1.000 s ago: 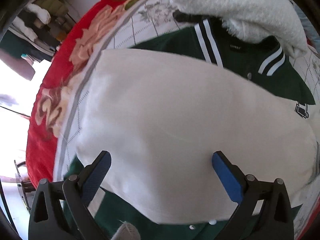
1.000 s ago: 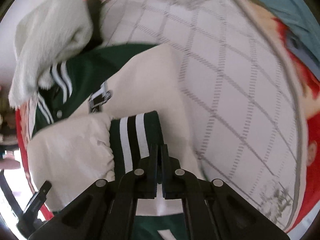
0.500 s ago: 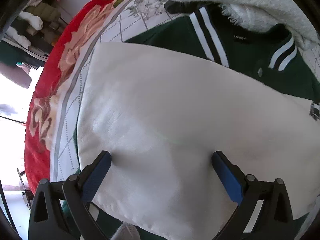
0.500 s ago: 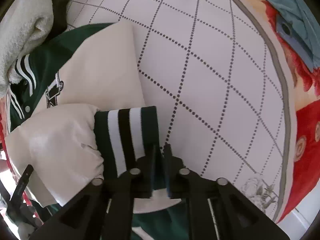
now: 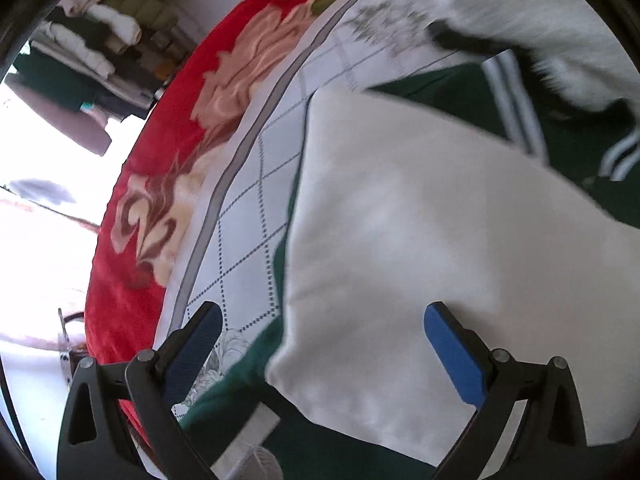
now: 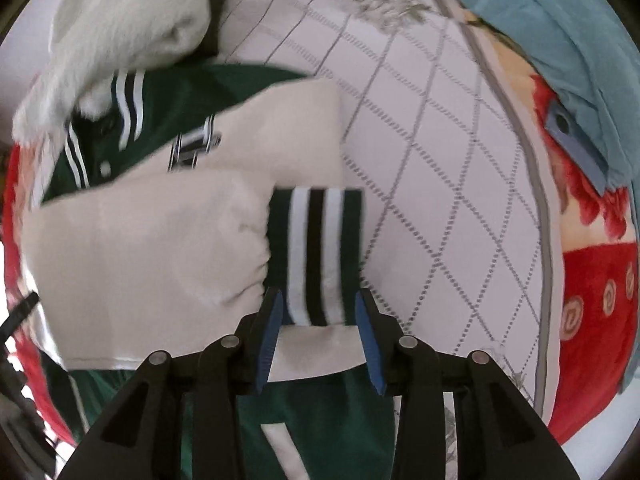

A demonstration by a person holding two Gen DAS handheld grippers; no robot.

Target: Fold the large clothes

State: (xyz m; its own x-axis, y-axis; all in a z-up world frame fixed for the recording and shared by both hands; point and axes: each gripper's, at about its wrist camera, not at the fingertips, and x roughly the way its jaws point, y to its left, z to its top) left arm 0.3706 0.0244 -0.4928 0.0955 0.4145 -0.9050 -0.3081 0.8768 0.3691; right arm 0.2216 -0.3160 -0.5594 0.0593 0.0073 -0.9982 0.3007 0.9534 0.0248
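Note:
A green varsity jacket (image 5: 460,100) with cream sleeves lies on the bed. In the left wrist view one cream sleeve (image 5: 420,220) lies folded across the jacket body. My left gripper (image 5: 320,320) is open and empty above the sleeve's near edge. In the right wrist view the sleeve (image 6: 152,248) ends in a green cuff with white and black stripes (image 6: 316,248). My right gripper (image 6: 318,312) is open, its blue pads (image 6: 272,320) on either side of the cuff's near end, not closed on it.
The bed has a white quilted cover (image 6: 440,180) with a red floral border (image 5: 168,152). A fluffy white towel (image 6: 120,28) lies over the jacket's collar end. A blue cloth (image 6: 560,40) lies at the far right. Stacked clothes (image 5: 100,40) stand beyond the bed.
My right gripper has opened and let go of the striped cuff, which now lies on the jacket. My left gripper has shifted left towards the sleeve's edge and stayed open.

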